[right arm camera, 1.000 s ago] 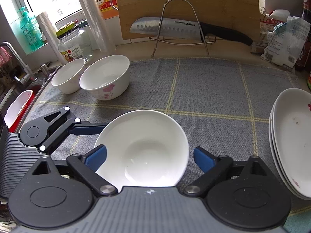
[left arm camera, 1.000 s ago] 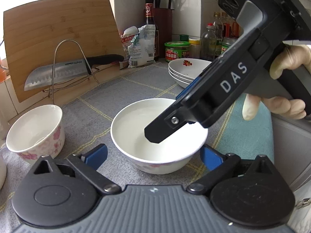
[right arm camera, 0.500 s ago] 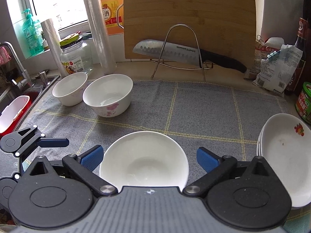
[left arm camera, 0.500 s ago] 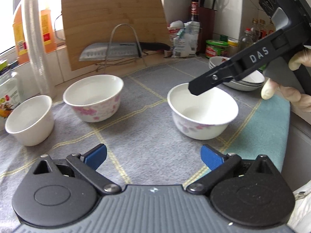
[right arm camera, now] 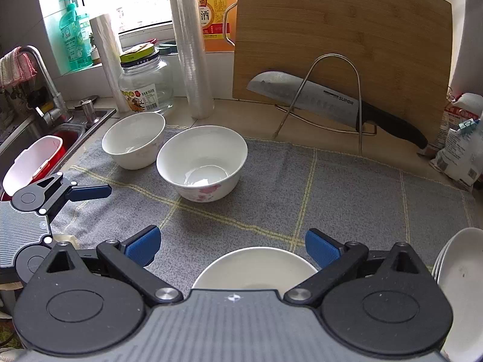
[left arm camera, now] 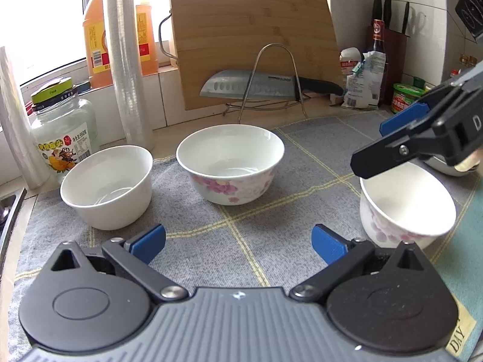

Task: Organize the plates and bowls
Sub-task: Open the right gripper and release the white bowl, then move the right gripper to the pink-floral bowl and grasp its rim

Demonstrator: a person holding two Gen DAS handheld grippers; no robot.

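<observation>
Three bowls sit loose on the grey checked mat (right arm camera: 347, 187), none nested. The near floral bowl (left arm camera: 404, 211) is at the mat's front right edge, directly under the right gripper (right arm camera: 232, 247); in the right wrist view only its far rim shows. The middle floral bowl (left arm camera: 231, 167) stands upright toward the back of the mat. The plain white bowl (left arm camera: 108, 185) is just beside it on its left, close but apart as far as the fisheye lets me tell. The plate stack (right arm camera: 459, 277) sits at the right edge, several plates already piled.

Progress judgement: plates look grouped, bowls not yet stacked, so most of the bowl work is left. Likely step is picking one bowl to nest into another.

Left gripper (left arm camera: 238, 241) is low over bare mat, jaws wide apart, holding nothing, pointed between the white bowl and the middle bowl. Right gripper is also spread wide and empty. It hovers above the near bowl with one finger over the rim, seemingly not touching, angled down and forward.

Background: a cutting board (right arm camera: 341, 39) leans on the wall, with a knife (right arm camera: 320, 99) on a wire rack in front. A glass jar (left arm camera: 62, 138) and a sink (right arm camera: 45, 138) are at the left.
</observation>
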